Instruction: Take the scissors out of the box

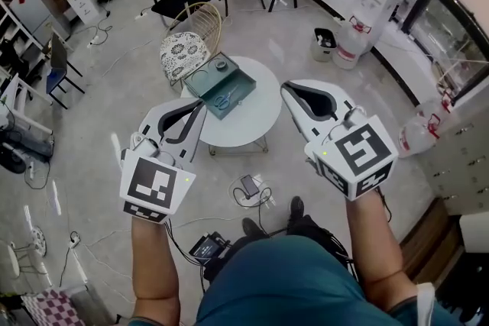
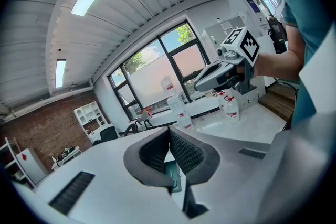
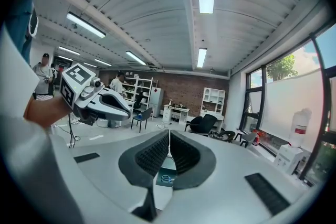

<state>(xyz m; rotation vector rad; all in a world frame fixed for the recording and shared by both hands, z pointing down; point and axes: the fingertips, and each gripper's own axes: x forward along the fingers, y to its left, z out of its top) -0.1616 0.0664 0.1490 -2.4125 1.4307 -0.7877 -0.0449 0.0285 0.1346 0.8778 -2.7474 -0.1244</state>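
The scissors (image 1: 224, 98) lie flat inside the box (image 1: 239, 72), while the left gripper (image 1: 199, 106) and the right gripper (image 1: 287, 88) hang short of the box, each with jaws clenched on nothing, so one should open before it descends onto the handles.

The box (image 1: 243, 82) is left open at the top, and the scissors (image 1: 224, 99) inside are covered by nothing. The counter (image 1: 263, 118) is kept bare from 3 to 6 o'clock of the box. A chair (image 1: 187, 50) is set close at 11 o'clock. Open air is seen between the box and the left hand-held gripper (image 1: 200, 108) and right hand-held gripper (image 1: 285, 89).
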